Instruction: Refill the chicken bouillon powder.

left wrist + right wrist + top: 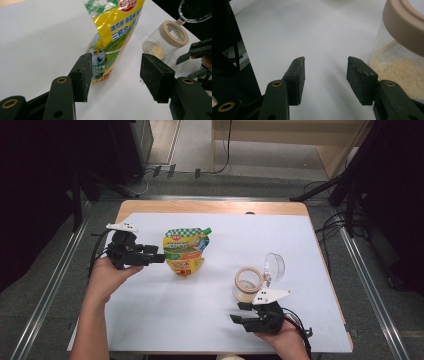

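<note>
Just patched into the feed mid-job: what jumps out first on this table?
The bright yellow-and-green spouted pouch lies left of centre on the white table cover, with the open left gripper right beside it. Toward the right stands a clear jar with a beige rim, its clear lid flipped open and pale powder at the bottom; the open right gripper sits just in front of it.

Pouch [117, 30] top cut off by frame edge; jar [404, 50] mostly cropped, print unreadable.

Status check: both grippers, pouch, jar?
Left hand-held gripper open, facing the yellow pouch, not touching. Right hand-held gripper open, empty, beside the clear jar. Jar lid flipped open. Nothing between them.
</note>
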Motion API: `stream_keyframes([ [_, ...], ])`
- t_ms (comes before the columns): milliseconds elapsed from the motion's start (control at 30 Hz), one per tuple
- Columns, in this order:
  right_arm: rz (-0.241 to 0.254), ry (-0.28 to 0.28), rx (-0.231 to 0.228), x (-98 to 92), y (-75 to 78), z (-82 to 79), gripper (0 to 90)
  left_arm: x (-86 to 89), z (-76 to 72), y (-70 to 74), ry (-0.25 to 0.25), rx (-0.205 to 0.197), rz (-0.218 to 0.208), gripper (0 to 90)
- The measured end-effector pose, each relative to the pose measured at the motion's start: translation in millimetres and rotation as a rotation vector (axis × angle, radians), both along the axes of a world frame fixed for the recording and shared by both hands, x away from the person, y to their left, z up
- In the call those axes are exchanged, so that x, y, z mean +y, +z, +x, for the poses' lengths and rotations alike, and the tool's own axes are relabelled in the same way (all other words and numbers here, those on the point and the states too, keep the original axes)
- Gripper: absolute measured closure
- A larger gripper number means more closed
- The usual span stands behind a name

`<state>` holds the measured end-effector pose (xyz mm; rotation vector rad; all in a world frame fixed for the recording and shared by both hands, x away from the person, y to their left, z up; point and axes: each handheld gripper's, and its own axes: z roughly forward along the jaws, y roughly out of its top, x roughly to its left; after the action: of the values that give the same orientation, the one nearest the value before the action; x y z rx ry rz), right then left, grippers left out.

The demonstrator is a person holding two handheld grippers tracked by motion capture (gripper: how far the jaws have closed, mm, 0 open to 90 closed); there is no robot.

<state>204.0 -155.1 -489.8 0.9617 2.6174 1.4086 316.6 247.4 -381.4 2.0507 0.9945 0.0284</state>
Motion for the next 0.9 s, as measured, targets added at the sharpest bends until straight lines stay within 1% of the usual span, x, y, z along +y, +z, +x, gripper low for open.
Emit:
stream_keyframes([
  [33,0.007,0.004,-0.003,0.5,0.4,-0.3,49.5,-1.1,2.0,-1.4,-0.008,-0.005,-0.002,43.5],
  [100,0.012,0.009,-0.009,2.0,1.1,-0.3,49.5,-4.5,6.5,-5.1,-0.025,-0.008,0.006,43.3],
  [133,0.020,0.013,-0.010,3.2,0.7,0.0,49.5,-6.1,9.1,-7.5,-0.033,-0.003,0.005,43.3],
  [167,0.017,0.009,-0.002,4.6,0.8,-0.3,49.5,-7.9,11.4,-9.4,-0.037,0.003,0.009,43.3],
  [200,0.016,0.013,-0.008,6.0,0.1,0.4,49.5,-10.0,13.6,-11.1,-0.042,0.005,0.010,43.4],
  [300,0.015,0.021,-0.004,10.9,-1.1,0.7,49.6,-16.6,19.0,-14.6,-0.057,0.005,0.002,43.9],
  [367,0.013,0.031,-0.004,15.5,-2.4,2.3,49.5,-21.5,22.4,-16.0,-0.064,0.001,0.008,44.6],
  [467,0.016,0.040,0.008,23.9,-4.4,4.9,49.6,-29.4,26.6,-17.5,-0.079,-0.002,-0.008,47.3],
  [500,0.015,0.046,-0.002,26.6,-4.8,6.3,49.5,-32.2,27.4,-17.5,-0.086,-0.001,-0.021,48.2],
  [533,0.013,0.051,-0.008,29.3,-4.8,7.1,49.5,-34.9,28.0,-17.5,-0.099,-0.010,-0.027,48.5],
  [567,0.009,0.056,-0.014,32.1,-4.7,7.9,49.4,-37.4,28.3,-17.1,-0.107,-0.019,-0.026,48.7],
  [633,0.004,0.061,-0.019,37.8,-4.2,9.9,49.4,-41.3,29.1,-17.2,-0.104,-0.033,-0.020,50.7],
  [667,0.003,0.066,-0.020,40.5,-3.6,11.2,49.3,-42.2,30.3,-17.6,-0.107,-0.036,-0.023,52.5],
  [700,0.005,0.073,-0.024,43.3,-3.1,12.7,49.3,-43.2,31.4,-18.5,-0.113,-0.035,-0.034,56.4],
  [767,-0.004,0.083,-0.028,50.2,-2.2,15.6,49.2,-44.9,32.9,-19.9,-0.116,-0.040,-0.036,59.1],
  [833,-0.013,0.095,-0.035,57.8,-1.6,18.1,49.3,-46.0,33.7,-20.3,-0.110,-0.043,-0.026,59.5],
  [900,-0.013,0.100,-0.041,64.1,-1.9,21.1,49.3,-46.9,33.4,-20.0,-0.108,-0.052,-0.027,61.5],
])
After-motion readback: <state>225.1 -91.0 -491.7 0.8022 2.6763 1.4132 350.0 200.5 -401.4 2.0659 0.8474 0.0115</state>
